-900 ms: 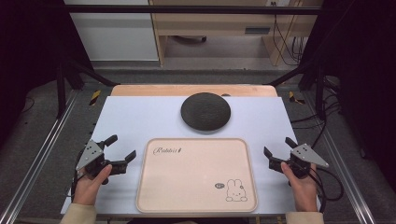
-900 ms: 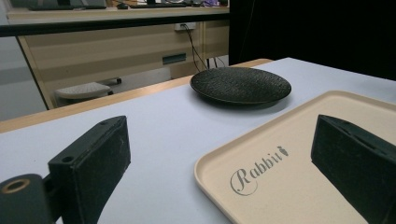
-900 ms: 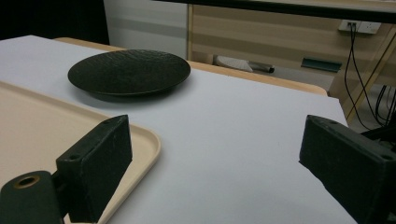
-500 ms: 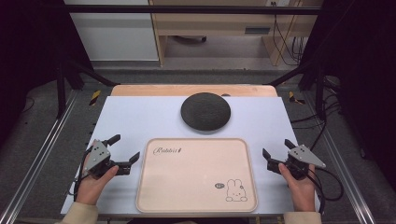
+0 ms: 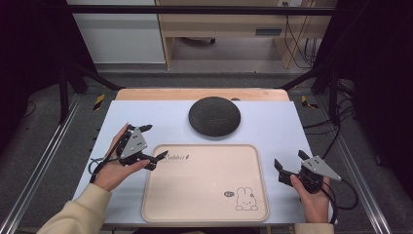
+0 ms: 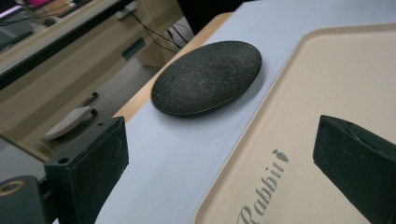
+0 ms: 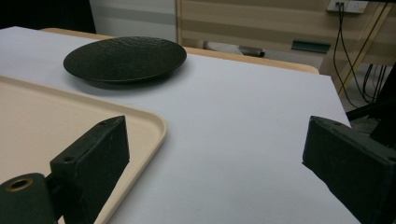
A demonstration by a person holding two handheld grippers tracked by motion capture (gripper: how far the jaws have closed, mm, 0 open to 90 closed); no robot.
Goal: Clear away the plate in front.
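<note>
The white table carries a beige tray between the tools, its far-left corner just under the left gripper, jaws wide and empty. Beyond them sits the dark plate. The right gripper, also wide, rests beside the tray's right edge. Likely a reach for the plate: approach its rim low and level

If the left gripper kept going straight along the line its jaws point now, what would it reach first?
Probably the dark plate. The left gripper is open, one jaw over the beige tray's near corner, the other over the white mat. Height above the tray rim is unclear, so it may graze that first.
</note>
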